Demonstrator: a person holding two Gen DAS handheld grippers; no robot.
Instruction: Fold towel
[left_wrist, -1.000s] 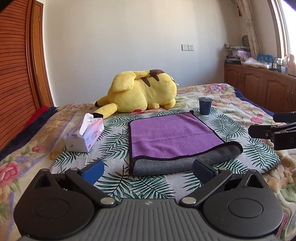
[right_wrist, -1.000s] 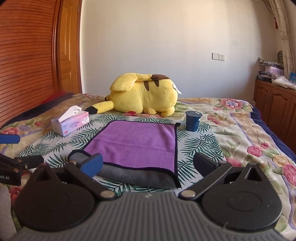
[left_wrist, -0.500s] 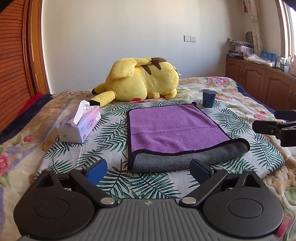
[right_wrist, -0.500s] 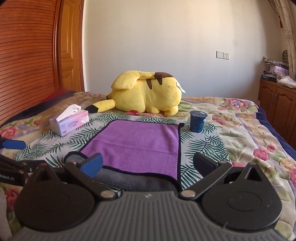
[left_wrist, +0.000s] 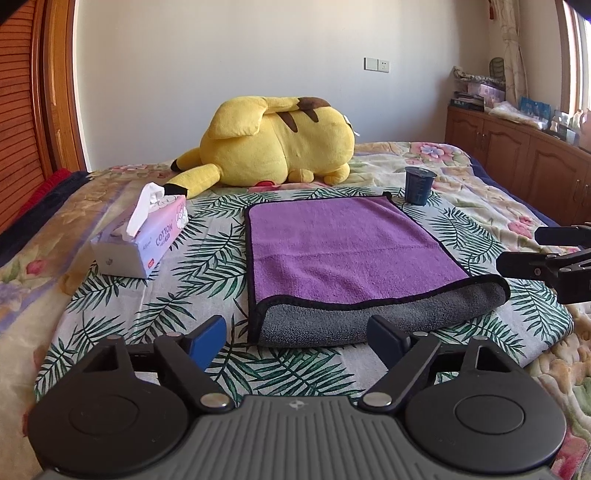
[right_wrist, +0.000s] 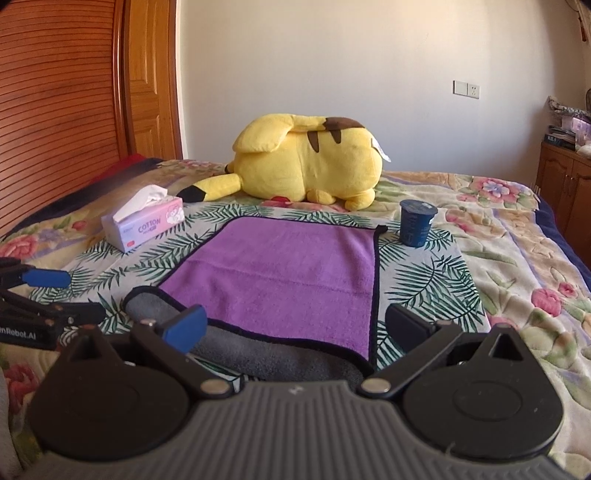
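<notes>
Bed fills both views, towel mid-frame. Left gripper, closing on nothing, and spread, empty right gripper should each pinch a near grey corner, then lift together.

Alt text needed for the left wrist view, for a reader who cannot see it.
A purple towel, its near edge rolled to show grey backing, lies on a leaf-patterned bedspread ahead of the left claw, whose jaws are closing on nothing. A tissue box, yellow plush toy and dark cup surround it.
</notes>
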